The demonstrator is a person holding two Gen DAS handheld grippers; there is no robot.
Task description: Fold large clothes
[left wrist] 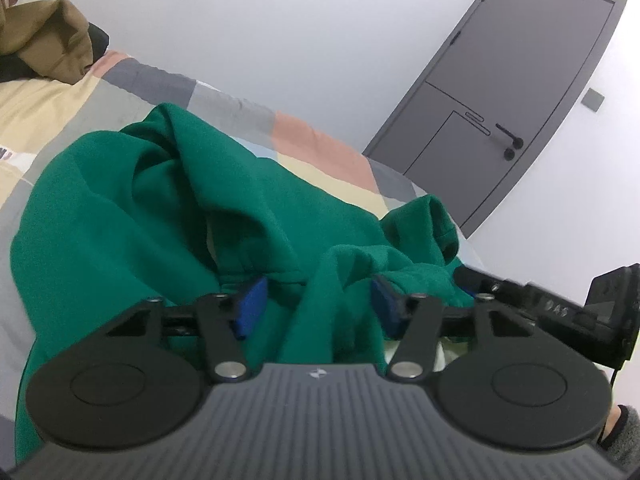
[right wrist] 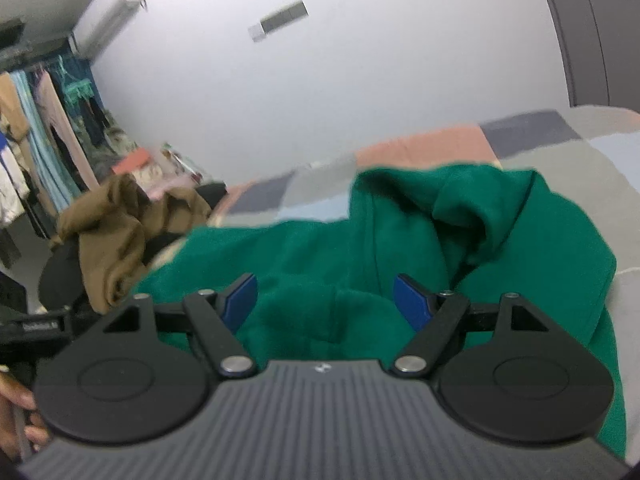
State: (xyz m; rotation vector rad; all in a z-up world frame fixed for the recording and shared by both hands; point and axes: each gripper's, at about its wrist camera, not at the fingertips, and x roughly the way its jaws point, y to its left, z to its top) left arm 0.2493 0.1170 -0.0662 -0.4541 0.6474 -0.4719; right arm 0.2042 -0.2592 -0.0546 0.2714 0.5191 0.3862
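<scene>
Green hoodie (left wrist: 132,208) lying rumpled on the patchwork bedspread (left wrist: 60,104).
The left gripper (left wrist: 318,304) stands spread with a raised fold of hoodie between its blue pads (left wrist: 252,304), none pinched; the right gripper (right wrist: 324,300) is spread wide over the cloth; a brown garment (right wrist: 116,232) sits by the bed's far edge.

Both cameras sit just behind their own jaws, looking forward and slightly down, very close over the green garment (left wrist: 132,216) on the patchwork bed (left wrist: 60,112). The left wrist view faces a grey door (left wrist: 516,80); the right wrist view faces a white wall and a clothes rack (right wrist: 44,128). Both share the garment, the bed and a brown garment (right wrist: 116,224).
</scene>
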